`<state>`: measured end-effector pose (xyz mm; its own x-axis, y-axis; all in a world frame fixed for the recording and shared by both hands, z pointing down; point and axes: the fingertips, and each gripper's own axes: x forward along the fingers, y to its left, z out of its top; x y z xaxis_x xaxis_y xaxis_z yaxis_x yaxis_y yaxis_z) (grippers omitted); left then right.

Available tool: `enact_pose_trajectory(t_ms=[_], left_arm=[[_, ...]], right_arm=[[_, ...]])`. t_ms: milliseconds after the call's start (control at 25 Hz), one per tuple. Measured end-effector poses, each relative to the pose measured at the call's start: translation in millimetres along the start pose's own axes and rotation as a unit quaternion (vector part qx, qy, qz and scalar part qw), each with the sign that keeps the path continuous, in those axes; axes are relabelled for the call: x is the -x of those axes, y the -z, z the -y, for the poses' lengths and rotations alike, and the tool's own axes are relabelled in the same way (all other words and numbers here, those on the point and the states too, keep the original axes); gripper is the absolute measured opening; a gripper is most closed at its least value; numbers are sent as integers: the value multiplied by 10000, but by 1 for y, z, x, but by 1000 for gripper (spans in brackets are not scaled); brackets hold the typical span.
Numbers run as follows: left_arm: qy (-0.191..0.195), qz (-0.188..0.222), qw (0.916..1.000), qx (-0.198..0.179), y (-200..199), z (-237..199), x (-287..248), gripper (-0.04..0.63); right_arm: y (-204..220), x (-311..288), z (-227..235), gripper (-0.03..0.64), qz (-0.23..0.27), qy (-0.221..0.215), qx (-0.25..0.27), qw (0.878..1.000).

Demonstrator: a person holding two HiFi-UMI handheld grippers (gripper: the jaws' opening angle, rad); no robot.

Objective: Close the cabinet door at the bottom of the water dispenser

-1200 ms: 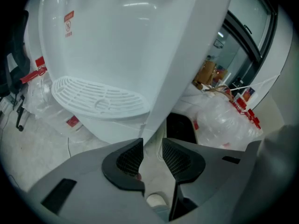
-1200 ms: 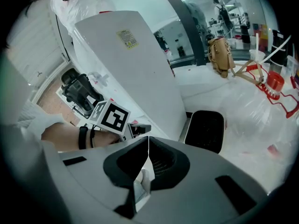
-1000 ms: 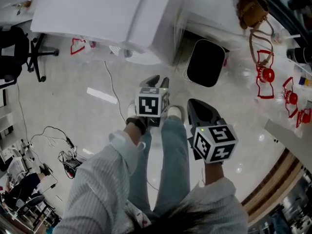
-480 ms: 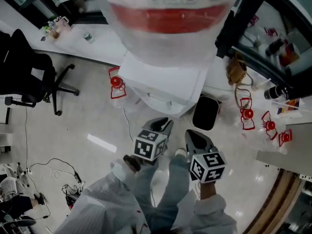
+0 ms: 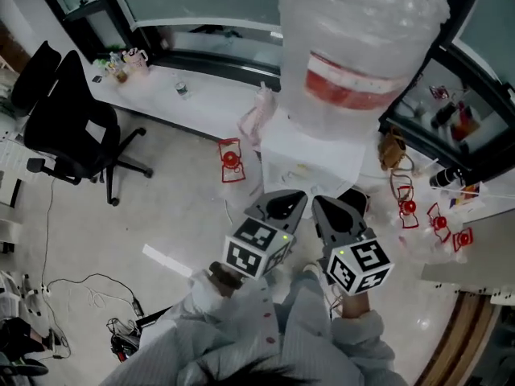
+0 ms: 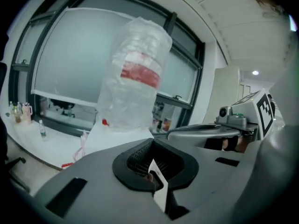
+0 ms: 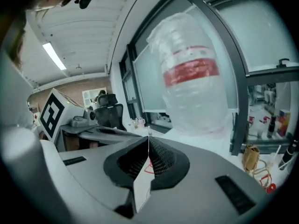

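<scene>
A white water dispenser topped by a big plastic-wrapped bottle stands ahead by the window. Its bottom cabinet door is hidden from this high angle. Below it, the left gripper, jaws just closed, and the right gripper are both clenched, empty.

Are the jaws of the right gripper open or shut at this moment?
Shut. The right gripper shows, in its own view, both jaws meeting along a thin line, with nothing between them.
</scene>
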<state>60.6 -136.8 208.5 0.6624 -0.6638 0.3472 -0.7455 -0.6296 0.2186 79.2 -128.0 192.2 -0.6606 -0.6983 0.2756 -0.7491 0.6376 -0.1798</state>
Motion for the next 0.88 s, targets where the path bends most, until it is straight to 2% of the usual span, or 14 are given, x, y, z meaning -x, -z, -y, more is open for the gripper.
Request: enact_pose_trajectory(t_ms=[120, 280, 440, 560, 880], left_arm=[[-62, 381, 9992, -58, -28, -2, 39, 11], [-207, 765, 9968, -115, -52, -7, 81, 10], [-303, 919, 9946, -386, -65, -3, 96, 10], [-315, 1050, 9932, -389, -75, -1, 104, 9], [-398, 1084, 9923, -458, -73, -3, 114, 9]], right_arm=[[-32, 5, -30, 14, 277, -118, 178, 9994], [-54, 11, -59, 14, 521, -166, 269, 9981], [-62, 14, -70, 14, 544, -246, 343, 9976], [-68, 13, -77, 14, 536, -330, 420, 9971], [-70, 13, -86, 14, 586, -314, 507, 9965]])
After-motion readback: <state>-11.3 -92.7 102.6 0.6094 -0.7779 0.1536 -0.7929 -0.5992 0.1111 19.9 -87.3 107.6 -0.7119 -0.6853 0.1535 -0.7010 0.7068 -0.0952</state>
